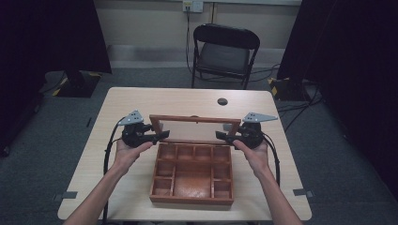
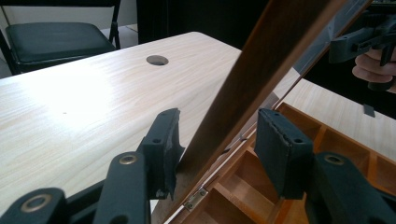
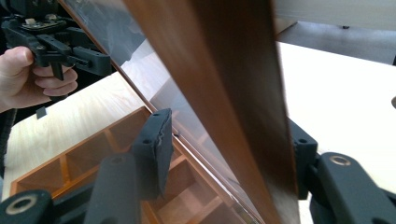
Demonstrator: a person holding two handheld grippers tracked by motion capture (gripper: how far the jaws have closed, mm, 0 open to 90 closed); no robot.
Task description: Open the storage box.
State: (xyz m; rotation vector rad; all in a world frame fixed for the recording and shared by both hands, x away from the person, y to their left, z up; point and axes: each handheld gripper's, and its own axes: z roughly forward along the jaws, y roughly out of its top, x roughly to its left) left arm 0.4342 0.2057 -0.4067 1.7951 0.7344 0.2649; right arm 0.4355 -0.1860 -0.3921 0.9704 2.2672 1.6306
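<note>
Lid point(image 1: 195, 120) of the wooden box point(image 1: 193, 174) stands half-raised on its rear hinges, mid-surface point(image 1: 141, 96). Your left tongs point(image 1: 163, 135) straddle its left frame edge, one pad touching, the other apart; your right tongs point(image 1: 220, 135) bracket the right edge, clamping unclear. Stiff wood frame, fragile clear pane: hold the wood rails, never the slippery pane.

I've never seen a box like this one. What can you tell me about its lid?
The lid is a reddish-brown wooden frame around a clear pane. It stands open, tilted up from the box, joined along the box's far edge by small metal hinges. The left gripper and right gripper straddle its side rails, one at each end.
</note>
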